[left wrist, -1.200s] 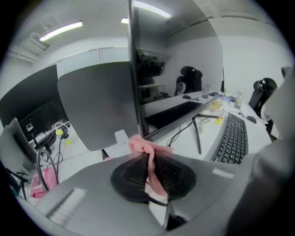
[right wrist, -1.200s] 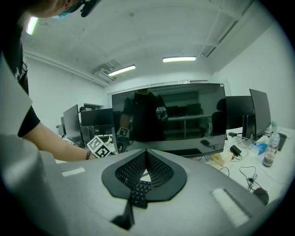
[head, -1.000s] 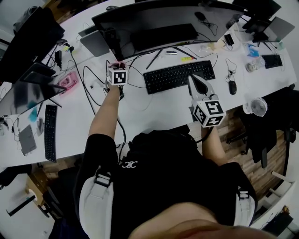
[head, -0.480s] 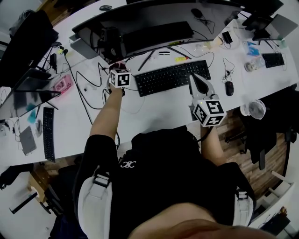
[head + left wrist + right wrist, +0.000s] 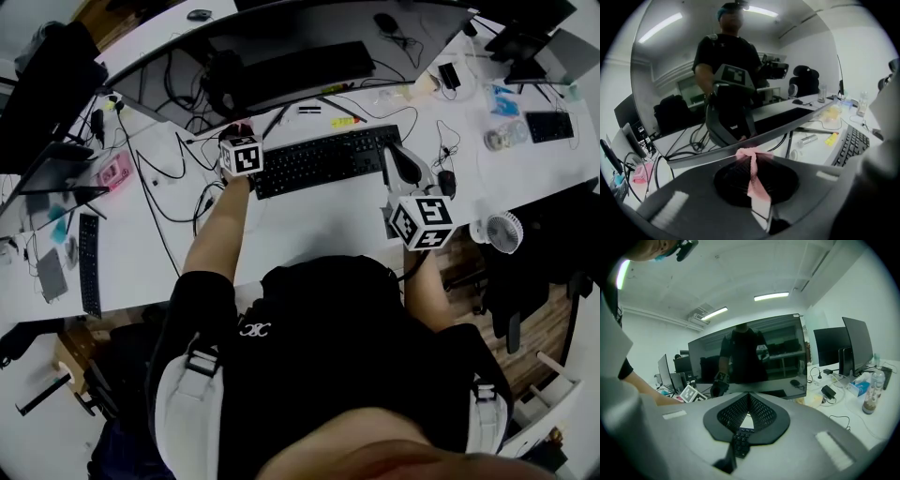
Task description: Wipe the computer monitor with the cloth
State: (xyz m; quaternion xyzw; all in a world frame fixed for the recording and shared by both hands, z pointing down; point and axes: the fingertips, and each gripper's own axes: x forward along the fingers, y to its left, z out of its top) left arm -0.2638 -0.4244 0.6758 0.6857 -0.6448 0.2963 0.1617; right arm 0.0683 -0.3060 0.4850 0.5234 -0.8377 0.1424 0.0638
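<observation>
— Where are we with this, starting on the left?

— Our left gripper point(image 5: 241, 132) is up at the lower left edge of the monitor point(image 5: 298, 67), its jaws pinched on the pink cloth point(image 5: 753, 182). The cloth sticks out past the tips in a small bunch, right at the bottom rim of the screen.

— Is it on the glass?

— We judge that it is touching or just short of it. The wide-angle view makes that last gap hard to read, so we won't swear to contact.

— So the wiping is in hand?

— We'd say we are at its start, low on the left side, with most of the screen to go.

— And the right?

— Our right gripper point(image 5: 394, 157) hovers over the right end of the keyboard point(image 5: 323, 157), jaws closed together with nothing between them, pointed at the monitor but well apart from it.

— What does the next move call for?

— We press the cloth flat to the glass and sweep across to the right, keeping the grip firm so the small bunch doesn't slip out, and keeping the hard jaw tips off the screen.
</observation>
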